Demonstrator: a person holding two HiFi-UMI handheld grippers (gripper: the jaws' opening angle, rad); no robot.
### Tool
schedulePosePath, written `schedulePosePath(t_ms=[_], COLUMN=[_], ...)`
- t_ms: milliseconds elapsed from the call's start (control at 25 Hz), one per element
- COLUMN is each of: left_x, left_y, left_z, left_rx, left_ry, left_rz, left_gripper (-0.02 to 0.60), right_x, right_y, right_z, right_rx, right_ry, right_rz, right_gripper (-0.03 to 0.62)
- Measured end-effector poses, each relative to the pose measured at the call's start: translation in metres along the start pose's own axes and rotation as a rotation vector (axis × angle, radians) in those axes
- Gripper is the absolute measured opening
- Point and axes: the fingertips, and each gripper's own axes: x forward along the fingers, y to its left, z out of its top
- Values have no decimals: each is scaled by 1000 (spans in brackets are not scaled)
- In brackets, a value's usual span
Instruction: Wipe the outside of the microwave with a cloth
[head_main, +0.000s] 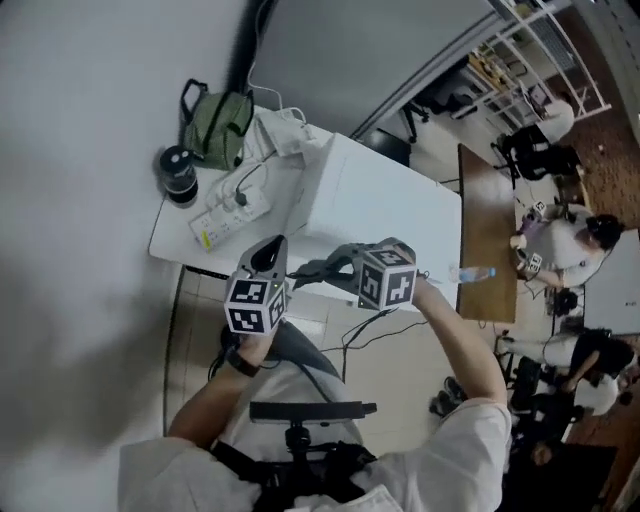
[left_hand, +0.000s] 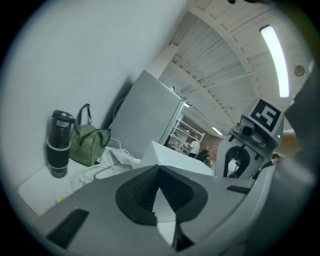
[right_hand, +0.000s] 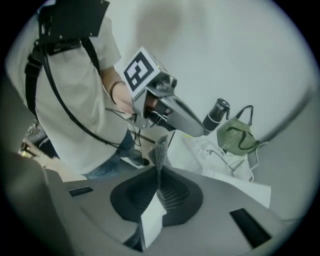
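- Two grippers hang over the near edge of the table (head_main: 172, 238), close together, with their tips turned toward each other.
- In the right gripper view we see the right gripper (right_hand: 158, 170) with its jaws clenched on a grey mesh cloth (right_hand: 160, 149). One strip of the cloth stands up out of the jaws and another part lies between the black pads.
- In the head view we find the same cloth (head_main: 312, 268) in the air between the two grippers, apart from the microwave. Its free end comes near the left gripper, but we cannot tell if it touches.
- In the left gripper view the left gripper (left_hand: 158, 170) has its jaws pressed together at the tips, and we see nothing between them.
- The microwave (head_main: 385, 195), a plain white box, stands on the right part of the table and reaches up to its right edge. It is just beyond the grippers, and neither of them touches it.
- At the far left corner of the table we see a green bag (head_main: 215, 125) with dark handles. A black flask (head_main: 178, 175) stands upright just beside it, nearer to the left edge.
- A white power strip (head_main: 230, 215) with plugs lies between the flask and the microwave, and white cables run from it toward the bag.
- Each gripper carries a cube with square black and white markers, and we see a hand on the handle of each one.
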Motion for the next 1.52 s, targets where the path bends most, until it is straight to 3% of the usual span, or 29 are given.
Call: schedulePosePath(t_ms=[80,160,320,440,600,680,800,960,1080,1200,1360,1520], left_x=[22,45,86,132,223,262,306,339,355,364,381,400], left_y=[-52,-108,-216,-274,-358,-406,-468,-515,-529,-533,-530,-521], left_z=[-4,-5,-7,-24,-45,-59,-82,-95,-101,-102,-99,-102], left_rx=[-2,55,215,273,302,325,368,370,359,360,361,348], left_ry=[18,36,77,92,92,110,141,152,158,160,152,162], left_rz=[-53,-117,-220,-230,-209,-184,-127,-86,-70,-46,-35,-26], left_gripper=[12,12,12,12,12,12,12,12,12,12,12,12], right_x=[-42,-86,-184,-240,-293,-310,-318,-313,-293,-258,-223,-186], right_y=[25,41,58,56,46,40,24,-11,-25,-4,61,149], right_z=[-47,-111,-259,-388,-565,-629,-692,-741,-750,-728,-687,-650], right_rx=[111,253,531,667,686,643,543,490,474,370,232,138], right_ry=[-47,-73,-151,-124,95,186,261,301,280,258,204,99], right_rz=[-34,-123,-385,-573,-762,-794,-783,-813,-786,-651,-465,-172], right_gripper=[11,11,11,11,11,11,11,11,11,11,11,11])
